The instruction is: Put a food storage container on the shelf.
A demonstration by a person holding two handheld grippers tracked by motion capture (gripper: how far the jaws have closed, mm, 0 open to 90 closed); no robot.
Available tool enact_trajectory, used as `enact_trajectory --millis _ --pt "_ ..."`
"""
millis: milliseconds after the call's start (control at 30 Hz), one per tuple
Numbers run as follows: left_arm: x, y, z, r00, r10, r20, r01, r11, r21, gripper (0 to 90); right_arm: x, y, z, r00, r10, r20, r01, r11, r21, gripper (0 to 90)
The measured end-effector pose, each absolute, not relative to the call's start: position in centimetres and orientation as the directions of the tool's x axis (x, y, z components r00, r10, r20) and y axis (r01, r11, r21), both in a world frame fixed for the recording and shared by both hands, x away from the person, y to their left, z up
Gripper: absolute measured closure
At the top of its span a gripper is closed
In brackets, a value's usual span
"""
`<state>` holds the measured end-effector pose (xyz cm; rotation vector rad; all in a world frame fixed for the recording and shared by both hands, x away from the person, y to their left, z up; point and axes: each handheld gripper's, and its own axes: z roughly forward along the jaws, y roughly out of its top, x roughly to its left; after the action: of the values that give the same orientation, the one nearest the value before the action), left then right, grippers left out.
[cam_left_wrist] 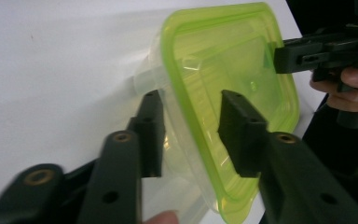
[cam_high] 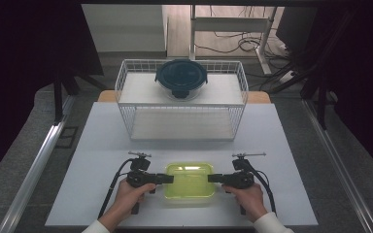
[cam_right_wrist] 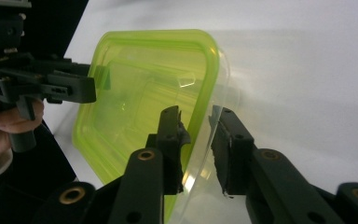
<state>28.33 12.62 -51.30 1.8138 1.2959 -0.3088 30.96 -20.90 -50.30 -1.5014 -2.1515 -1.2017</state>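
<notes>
left gripper [cam_high: 167,178] and right gripper [cam_high: 213,178] clamped on opposite short ends of the lime-lidded clear plastic rectangular container [cam_high: 190,181], long axis spanning between, equally near.

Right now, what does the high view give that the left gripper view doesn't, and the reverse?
High view: wire basket holding a dark-lidded round container behind the work area.
Left gripper view: the left gripper straddling the rim of the green-lidded container, one jaw on each side of it.
Both: that container, the white table, and the right gripper at the opposite rim.
</notes>
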Motion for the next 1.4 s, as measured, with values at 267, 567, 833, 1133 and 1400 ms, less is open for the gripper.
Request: enact_trajectory --millis 267,567,833,1133,1400 --pt "27.9 12.7 -50.5 0.452 0.631 -0.630 0.846 -0.080 0.527 73.0 30.6 -21.3 -49.5 -0.445 0.666 0.598 0.854 0.115 0.508 77.6" --pt "27.7 13.0 -50.1 0.459 0.617 -0.640 0.838 -0.061 0.542 76.9 30.0 -21.1 -48.8 -0.487 0.675 0.555 0.822 0.139 0.552 78.4" --pt "27.6 13.3 -49.8 0.463 0.605 -0.648 0.831 -0.042 0.554 79.6 29.8 -21.0 -48.3 -0.516 0.671 0.533 0.800 0.156 0.579 78.4" --pt "27.6 13.5 -49.7 0.473 0.605 -0.640 0.825 -0.050 0.563 80.1 29.7 -20.9 -48.0 -0.529 0.669 0.522 0.789 0.161 0.593 78.3" --pt "27.4 13.6 -48.9 0.498 0.599 -0.627 0.806 -0.053 0.590 80.1 29.4 -21.0 -47.4 -0.550 0.662 0.510 0.768 0.159 0.621 78.3"
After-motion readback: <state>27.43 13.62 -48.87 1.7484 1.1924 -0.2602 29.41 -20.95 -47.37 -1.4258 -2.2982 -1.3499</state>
